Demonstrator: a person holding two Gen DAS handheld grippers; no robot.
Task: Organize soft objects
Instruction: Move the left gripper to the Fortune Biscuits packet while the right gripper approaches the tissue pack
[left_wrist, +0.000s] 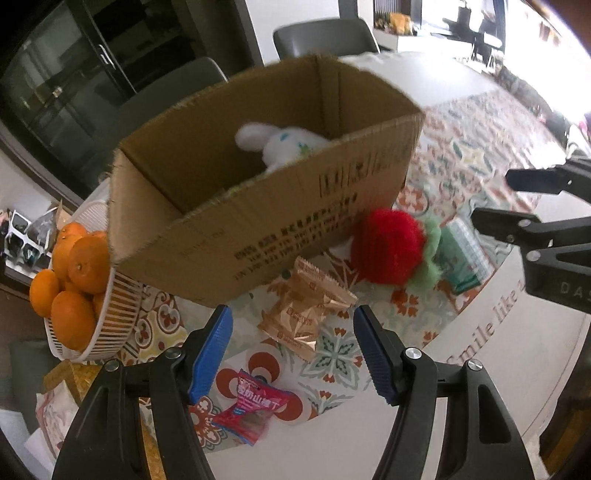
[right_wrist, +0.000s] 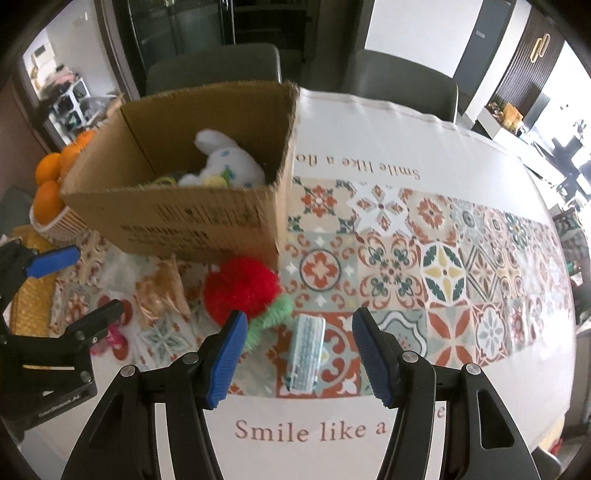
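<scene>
Clutter first: open cardboard box (right_wrist: 177, 218) far left on the patterned tablecloth (right_wrist: 443, 273), with a white bunny plush (right_wrist: 225, 162) inside, some yellow-green bits next to it. Basket of oranges (left_wrist: 77, 280) touching the box's left side. Gold snack packets (left_wrist: 306, 306) lie just in front of the box; red candy wrapper (left_wrist: 251, 410) nearer, by the table's near edge. Tissue pack (right_wrist: 306, 354) lies flat just right of the red plush. Grey chairs (right_wrist: 402, 85) beyond the far edge.

Red plush (right_wrist: 242, 291), green leafy end (right_wrist: 275, 314) pointing near-right, sits on the cloth against the box's near right corner, touching or almost touching it.

Right gripper (right_wrist: 297, 352): jaws wide apart, holding nothing, above the tissue pack; red plush is just far-left of its left blue pad (right_wrist: 227, 360), the green end nearly at the pad tip. Left gripper (left_wrist: 291, 354): also spread, empty, over the gold packets; red plush lies far-right of it, box wall straight ahead.

Room: the cloth's right half is bare tiles, open out to the right edge. White border with "Smile like a" lettering (right_wrist: 310, 430) runs along the near edge. Left side crowded by box, basket, packets and the other gripper.
</scene>
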